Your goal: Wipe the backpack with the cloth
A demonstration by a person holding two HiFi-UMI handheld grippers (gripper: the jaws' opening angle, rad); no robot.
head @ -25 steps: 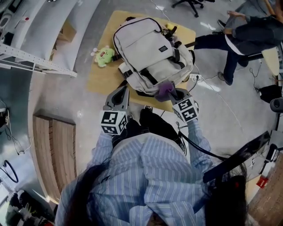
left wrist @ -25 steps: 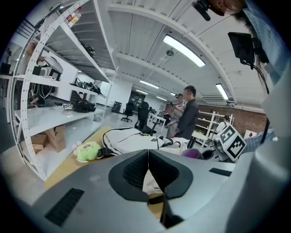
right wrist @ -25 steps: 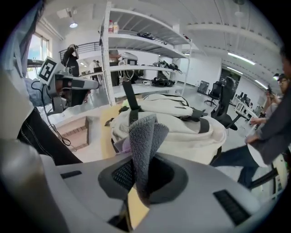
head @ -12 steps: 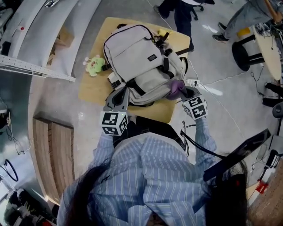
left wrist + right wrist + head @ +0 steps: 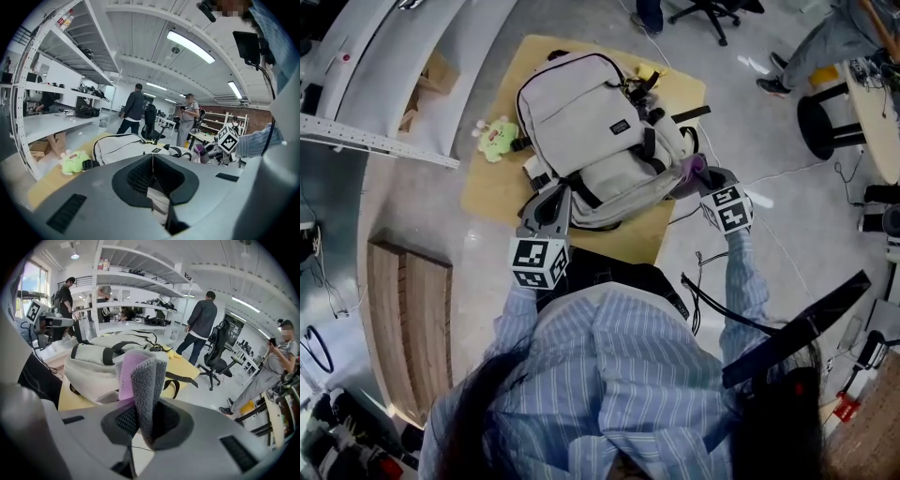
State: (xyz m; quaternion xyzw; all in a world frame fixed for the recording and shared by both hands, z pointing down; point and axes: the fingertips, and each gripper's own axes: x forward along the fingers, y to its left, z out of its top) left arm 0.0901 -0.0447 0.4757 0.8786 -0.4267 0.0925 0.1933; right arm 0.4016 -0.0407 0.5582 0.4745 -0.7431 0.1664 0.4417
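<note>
A beige backpack (image 5: 581, 117) with black straps lies flat on a small wooden table (image 5: 492, 192). My right gripper (image 5: 701, 180) is shut on a folded purple-and-grey cloth (image 5: 691, 172), which presses against the backpack's right side near a strap. In the right gripper view the cloth (image 5: 140, 380) stands up between the jaws, with the backpack (image 5: 93, 362) just behind it. My left gripper (image 5: 546, 208) sits at the backpack's near edge. Its jaws meet in the left gripper view, and the backpack (image 5: 124, 146) lies beyond them.
A green plush toy (image 5: 495, 137) lies on the table left of the backpack. A metal shelving rack (image 5: 375, 141) stands at the left. A black stool (image 5: 825, 122), an office chair (image 5: 712, 11), floor cables (image 5: 769, 178) and people are to the right and behind.
My right gripper has carried the cloth from the backpack's near end rightwards and up along its right side. The left gripper has stayed at the near edge.
</note>
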